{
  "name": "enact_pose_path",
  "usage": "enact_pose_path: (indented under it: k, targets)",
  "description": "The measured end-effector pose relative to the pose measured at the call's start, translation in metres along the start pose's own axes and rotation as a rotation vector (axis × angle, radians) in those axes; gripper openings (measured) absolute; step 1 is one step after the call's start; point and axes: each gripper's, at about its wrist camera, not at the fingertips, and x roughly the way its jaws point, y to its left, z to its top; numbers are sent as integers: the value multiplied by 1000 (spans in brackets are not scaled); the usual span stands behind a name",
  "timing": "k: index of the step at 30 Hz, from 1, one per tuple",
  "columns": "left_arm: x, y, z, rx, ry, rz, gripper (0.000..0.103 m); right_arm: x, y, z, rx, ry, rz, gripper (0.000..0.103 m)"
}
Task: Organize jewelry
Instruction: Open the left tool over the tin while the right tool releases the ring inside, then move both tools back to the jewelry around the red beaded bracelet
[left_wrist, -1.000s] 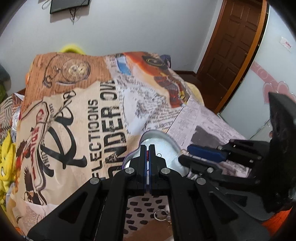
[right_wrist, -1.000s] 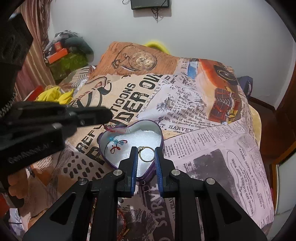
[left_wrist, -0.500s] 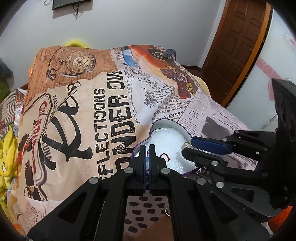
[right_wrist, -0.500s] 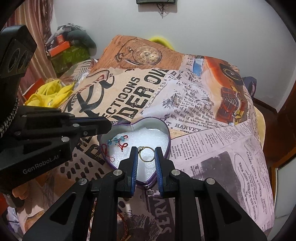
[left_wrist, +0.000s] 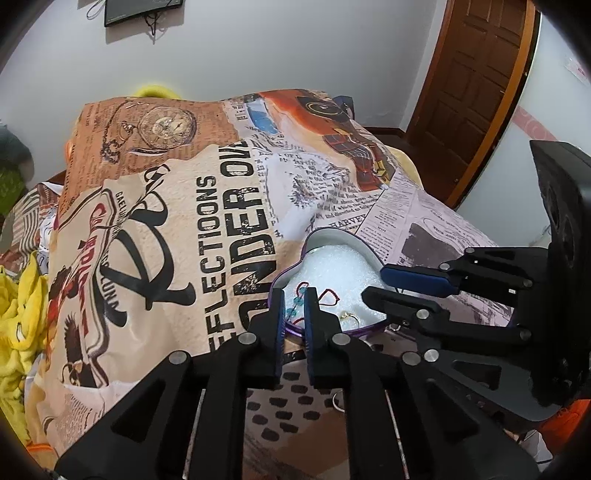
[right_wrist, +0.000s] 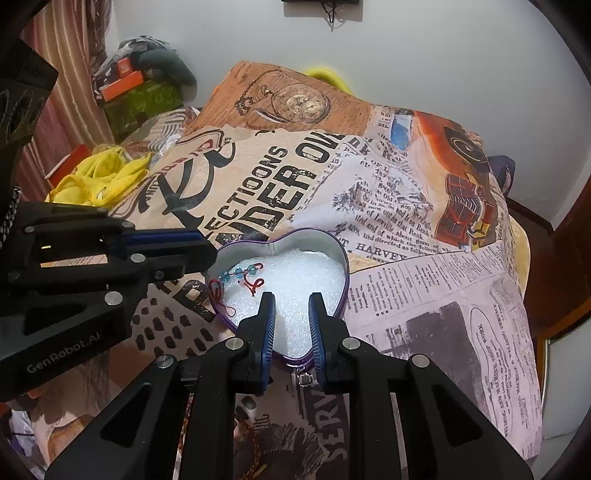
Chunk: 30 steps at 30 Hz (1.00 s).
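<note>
The heart-shaped tin (right_wrist: 334, 251) sat on the newspaper-print bedsheet (right_wrist: 406, 258), with white foam (right_wrist: 306, 273) inside it. Both grippers pointed down at it from the near side.

The left gripper (left_wrist: 294, 293) was at the left lobe of the tin. Its jaws had just been opening and stood a little apart. The blue-bead bracelet with the red cord (right_wrist: 238, 274) showed through the gap, but it lay loose on the foam, just past the tips. Nothing was pinched.

The right gripper (right_wrist: 291, 299) was over the pointed end of the tin. Its jaws were apart, with only bare foam between them. The gold ring (left_wrist: 349, 318) lay flat on the foam, just beside the right gripper's tips and between the two grippers.

Half a second before, the ring had been between the right jaws. Now it was down in the tin. The left jaws had been shut tight before, and the bracelet lay in the tin then too.

So both pieces looked put away. A braided chain (right_wrist: 255, 452) was still on the sheet, below the tin and close under the right gripper. It ran away from the tin toward the person. The right hand was nearer, so it would probably have to pull back and dip down to reach it.
</note>
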Motion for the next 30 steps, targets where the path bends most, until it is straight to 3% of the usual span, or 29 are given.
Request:
enact_pose_path:
  k: [11,16,30]
  targets:
    - [-37,-10,-9,22,-35,20,10,-43,6,-5,10,-60,-30,20]
    - [-62,-19,-15,33,-74,32,33,-72,11,-10,22,-117,-47,37]
    - [-94,-32,-41,26,-73,20,35,-111,16,-32,55,-158,-73,37]
